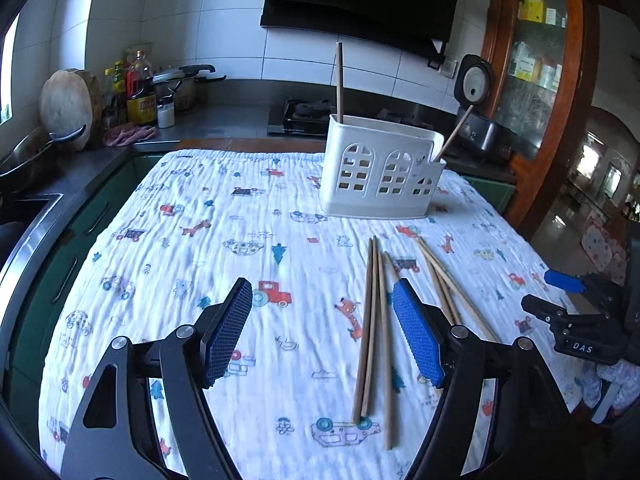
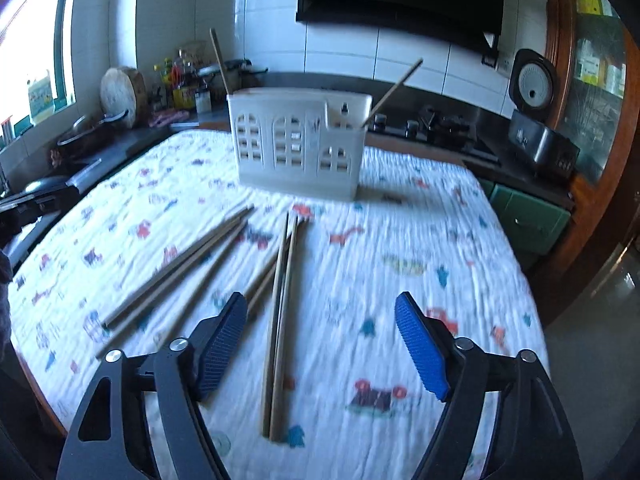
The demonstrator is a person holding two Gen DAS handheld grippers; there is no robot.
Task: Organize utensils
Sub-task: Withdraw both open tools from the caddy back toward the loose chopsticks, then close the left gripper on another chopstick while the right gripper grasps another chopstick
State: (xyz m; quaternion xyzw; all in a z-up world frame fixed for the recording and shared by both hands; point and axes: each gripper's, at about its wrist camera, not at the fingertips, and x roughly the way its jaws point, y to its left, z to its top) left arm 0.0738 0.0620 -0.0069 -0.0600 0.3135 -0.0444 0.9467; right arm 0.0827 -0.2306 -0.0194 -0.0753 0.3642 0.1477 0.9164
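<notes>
Two claws hang above a table [image 1: 132, 216] spread with a white cloth [image 1: 240, 248] printed with little cars and animals. Toward its far side stands a white plastic holder [image 1: 376, 168] with window-shaped cutouts; one chopstick [image 1: 339, 80] rises straight from its left end and another chopstick [image 1: 454, 134] leans out of the small compartment at its right. Nearer, loose chopsticks lie flat on the cloth in two bunches: a left bunch [image 1: 374, 328] and a right bunch [image 1: 448, 284], well apart from the holder. The left claw [image 1: 322, 332] has its blue pads spread wide with nothing gripped, the left bunch lying on the cloth beneath the gap. The right claw [image 2: 320, 344] is likewise spread wide and empty, with the right bunch showing between its pads.
</notes>
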